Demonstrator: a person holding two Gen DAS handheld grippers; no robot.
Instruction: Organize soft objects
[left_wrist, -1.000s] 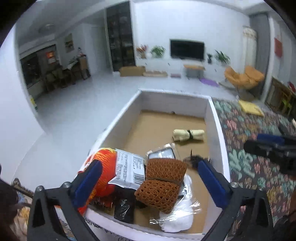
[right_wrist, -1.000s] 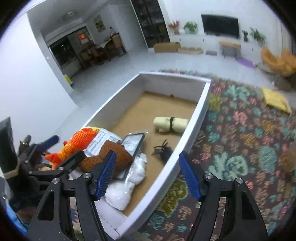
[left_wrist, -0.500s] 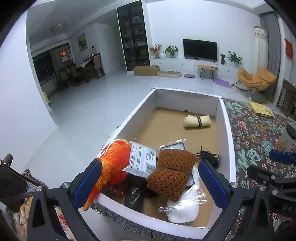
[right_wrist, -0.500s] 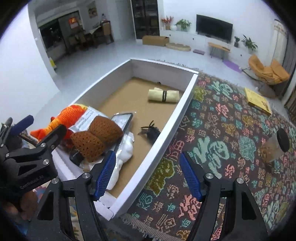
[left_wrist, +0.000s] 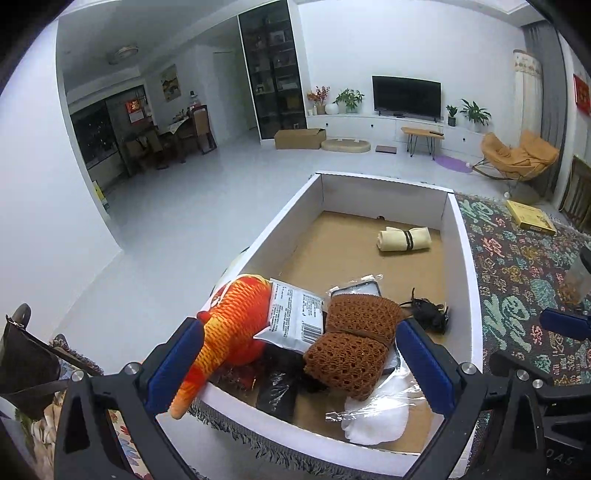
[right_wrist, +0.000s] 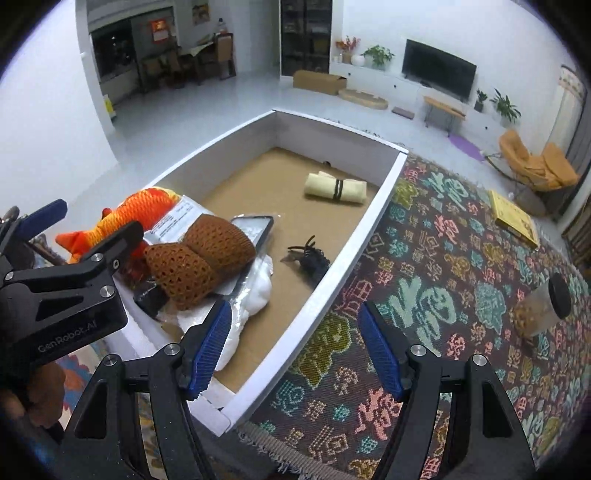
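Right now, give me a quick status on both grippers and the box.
Left gripper open, empty. Right gripper open, empty. Soft pile, orange fish plush on top, crowds near end of white box.

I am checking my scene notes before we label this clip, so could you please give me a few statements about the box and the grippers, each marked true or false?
1. The cream rolled cloth lies inside the white box. True.
2. The orange plush fish lies on the patterned rug. False: it rests over the box's near corner.
3. The right gripper grips the brown knitted item. False: its jaws are open and empty.
4. The left gripper is open. True.
5. A lidded jar stands on the patterned rug. True.
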